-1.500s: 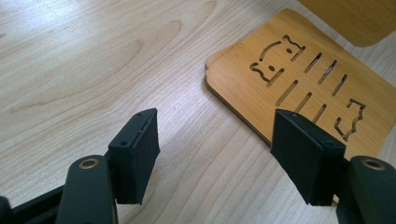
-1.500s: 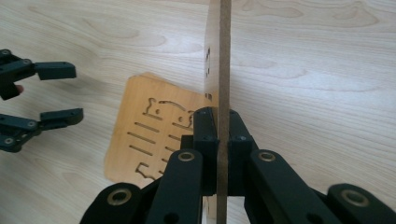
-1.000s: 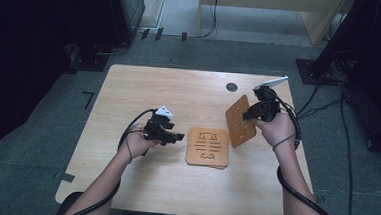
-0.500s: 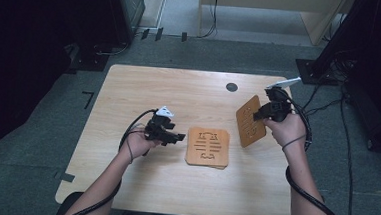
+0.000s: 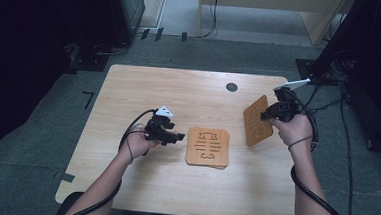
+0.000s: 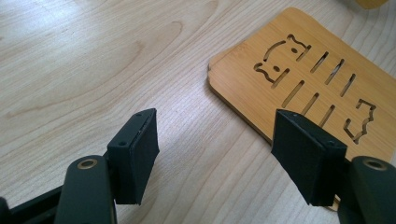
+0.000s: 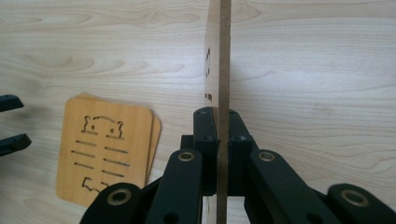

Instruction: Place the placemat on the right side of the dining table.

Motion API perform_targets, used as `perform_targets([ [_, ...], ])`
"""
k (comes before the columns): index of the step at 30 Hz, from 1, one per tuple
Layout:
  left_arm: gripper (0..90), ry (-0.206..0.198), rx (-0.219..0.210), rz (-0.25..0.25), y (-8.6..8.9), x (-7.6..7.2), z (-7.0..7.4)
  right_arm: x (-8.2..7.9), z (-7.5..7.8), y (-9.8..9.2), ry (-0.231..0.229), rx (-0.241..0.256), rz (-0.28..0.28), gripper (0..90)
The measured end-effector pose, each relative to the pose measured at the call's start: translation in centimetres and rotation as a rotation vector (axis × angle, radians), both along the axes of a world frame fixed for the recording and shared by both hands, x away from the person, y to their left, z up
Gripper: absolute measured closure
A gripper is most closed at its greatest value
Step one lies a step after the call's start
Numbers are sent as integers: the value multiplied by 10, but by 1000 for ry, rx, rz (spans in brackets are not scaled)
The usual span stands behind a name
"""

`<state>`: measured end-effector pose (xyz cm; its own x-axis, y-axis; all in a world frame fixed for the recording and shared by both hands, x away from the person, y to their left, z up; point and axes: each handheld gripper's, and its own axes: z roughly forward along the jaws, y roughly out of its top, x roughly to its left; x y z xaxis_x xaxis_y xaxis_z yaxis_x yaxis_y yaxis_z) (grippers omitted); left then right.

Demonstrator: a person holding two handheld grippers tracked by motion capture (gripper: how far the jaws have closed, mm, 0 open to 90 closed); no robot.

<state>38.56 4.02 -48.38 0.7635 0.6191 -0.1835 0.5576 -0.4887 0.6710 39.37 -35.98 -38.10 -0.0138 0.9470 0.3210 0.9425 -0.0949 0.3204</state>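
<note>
Right claw (image 5: 267, 113): closed on a wooden coaster (image 5: 257, 120), pinching its edge between both jaws. The coaster is held clear of the counter (image 5: 179, 92) at the right side, tilted toward upright, with its cut-out face turned left. In the right gripper view the same coaster (image 7: 219, 70) appears edge-on, rising straight from the closed right claw (image 7: 218, 126).

Left claw (image 5: 179, 136): open, gripping nothing. In the left gripper view its jaws stand well apart above bare wood, the left claw (image 6: 215, 140) pointing at the near-left corner of the coaster stack (image 6: 317, 79).

Coaster stack (image 5: 207, 147): lies flat near the counter centre, just right of the left claw and apart from it. The right gripper view shows at least two coasters in the stack, the lower one slightly offset. The top piece carries slot cut-outs and animal-shaped cut-outs.

A dark round cable port (image 5: 232, 87) sits at the far side of the counter.
</note>
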Motion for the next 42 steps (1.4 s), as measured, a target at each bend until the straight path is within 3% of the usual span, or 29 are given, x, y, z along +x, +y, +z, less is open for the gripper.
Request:
perform_targets([
  [15,307,-13,4,-12,-2,-1,0,15,-3,-16,-12,-16,-41,877],
  [18,305,-11,-1,-19,-3,-1,-1,18,-1,-18,-34,-48,-49,877],
  [22,304,-13,2,-25,-4,-2,-1,24,-2,-22,-25,-21,-65,877],
  [28,304,-14,3,-30,-5,-2,-2,32,-4,-31,-20,-44,-93,877],
  [37,304,-13,9,-39,-8,-3,-3,43,-1,-43,-13,-29,-128,877],
  [42,304,-17,9,-39,-8,-3,-2,51,2,-49,-13,-52,-145,877],
])
